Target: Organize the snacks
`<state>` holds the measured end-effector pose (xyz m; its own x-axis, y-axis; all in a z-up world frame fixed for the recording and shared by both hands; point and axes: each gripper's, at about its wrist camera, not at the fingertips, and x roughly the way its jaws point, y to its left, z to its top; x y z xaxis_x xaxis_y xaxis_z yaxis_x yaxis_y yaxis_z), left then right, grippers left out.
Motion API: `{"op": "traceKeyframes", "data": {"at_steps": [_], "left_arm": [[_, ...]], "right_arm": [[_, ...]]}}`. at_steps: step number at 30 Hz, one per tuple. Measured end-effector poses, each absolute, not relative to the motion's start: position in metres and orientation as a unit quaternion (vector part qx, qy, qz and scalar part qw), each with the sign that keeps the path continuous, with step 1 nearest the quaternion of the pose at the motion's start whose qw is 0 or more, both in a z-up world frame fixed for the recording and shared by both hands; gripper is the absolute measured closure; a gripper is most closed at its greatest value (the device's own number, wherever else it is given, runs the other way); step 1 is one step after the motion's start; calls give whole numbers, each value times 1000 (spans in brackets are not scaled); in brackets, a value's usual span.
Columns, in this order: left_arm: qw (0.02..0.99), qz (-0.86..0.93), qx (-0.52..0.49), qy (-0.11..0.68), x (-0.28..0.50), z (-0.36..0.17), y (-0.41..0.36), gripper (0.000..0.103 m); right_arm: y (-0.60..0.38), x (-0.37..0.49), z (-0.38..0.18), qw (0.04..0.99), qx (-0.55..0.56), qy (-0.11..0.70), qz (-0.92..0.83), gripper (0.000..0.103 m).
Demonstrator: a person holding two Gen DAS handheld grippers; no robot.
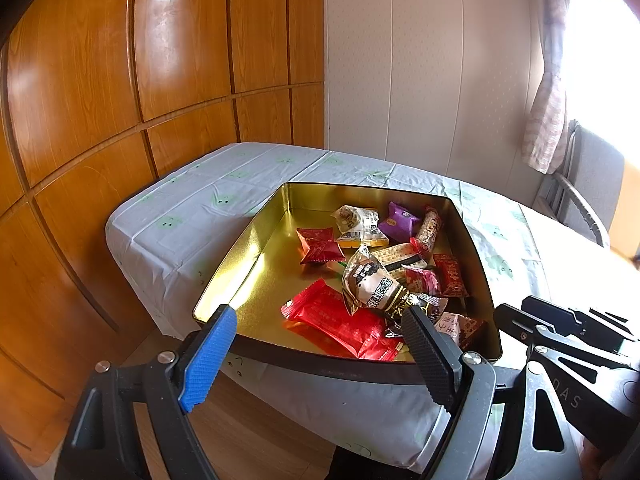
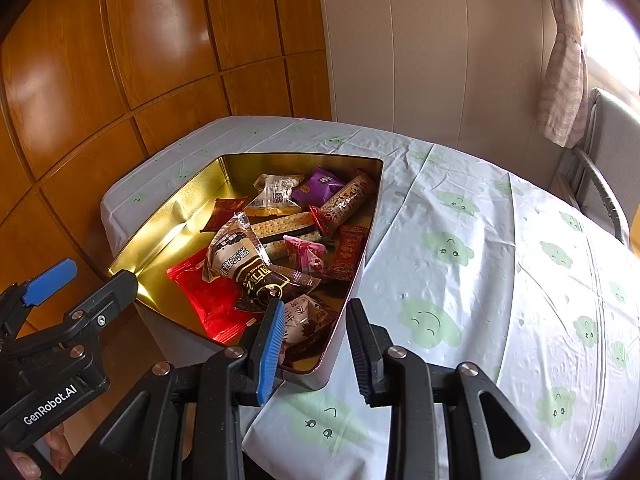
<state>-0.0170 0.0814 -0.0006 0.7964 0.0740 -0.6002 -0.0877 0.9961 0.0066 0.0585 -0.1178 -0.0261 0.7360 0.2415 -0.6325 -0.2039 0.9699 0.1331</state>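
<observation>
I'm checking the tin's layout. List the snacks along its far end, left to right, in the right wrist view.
Dark red packet → white packet with printed label → purple packet → long red-ended roll.

You held left gripper (image 1: 320, 344) jaws wide apart, right gripper (image 2: 314, 344) jaws parted, side by side.

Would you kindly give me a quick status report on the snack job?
Left gripper and right gripper open, empty, at the tin's near rim. Snacks all inside. Nothing in the way.
</observation>
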Motion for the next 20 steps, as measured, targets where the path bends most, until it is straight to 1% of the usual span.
{"op": "traceKeyframes", "data": {"at_steps": [11,16,20], "left_arm": [[946,42,-12,320,-17,-1,82,18],[946,41,-14,321,-17,-1,82,16],[954,37,-8,297,-19,3,79,16]], "right_arm": [[-119,58,-26,931,29,342,120,71],[-125,58,-27,931,36,342,120,71],[-145,60,-27,930,58,343,117,71]]}}
